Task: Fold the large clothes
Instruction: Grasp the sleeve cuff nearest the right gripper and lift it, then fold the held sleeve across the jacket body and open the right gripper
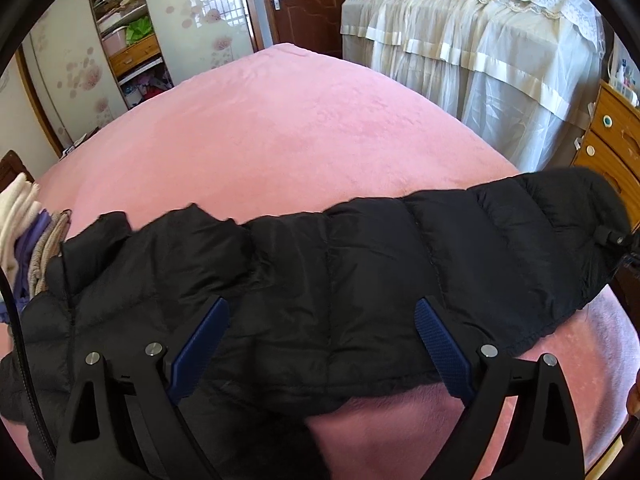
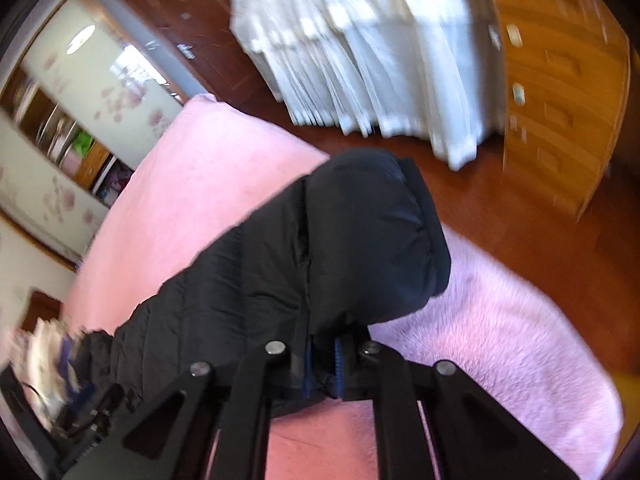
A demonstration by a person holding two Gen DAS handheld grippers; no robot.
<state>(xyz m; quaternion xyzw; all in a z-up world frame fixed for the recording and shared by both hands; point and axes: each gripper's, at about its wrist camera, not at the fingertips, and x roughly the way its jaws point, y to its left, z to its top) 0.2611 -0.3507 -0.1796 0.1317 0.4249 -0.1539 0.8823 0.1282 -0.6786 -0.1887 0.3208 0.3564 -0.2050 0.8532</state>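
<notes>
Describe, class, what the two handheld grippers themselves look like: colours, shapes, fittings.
The left gripper has a matte black frame with triangular cut-outs, round silver pivot bolts, and two flat dark blue pads with a fine dotted grip texture. The right gripper shows the same black linkage arms, silver bolts and blue ribbed pads. No sleeves, hands or markings are visible on either.

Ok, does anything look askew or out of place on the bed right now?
Only the black puffer jacket: it lies bunched and crooked across the pink bedspread, one end lifted in the shut right hand-held gripper. The left hand-held gripper is open over it. No damage that I can see.
</notes>
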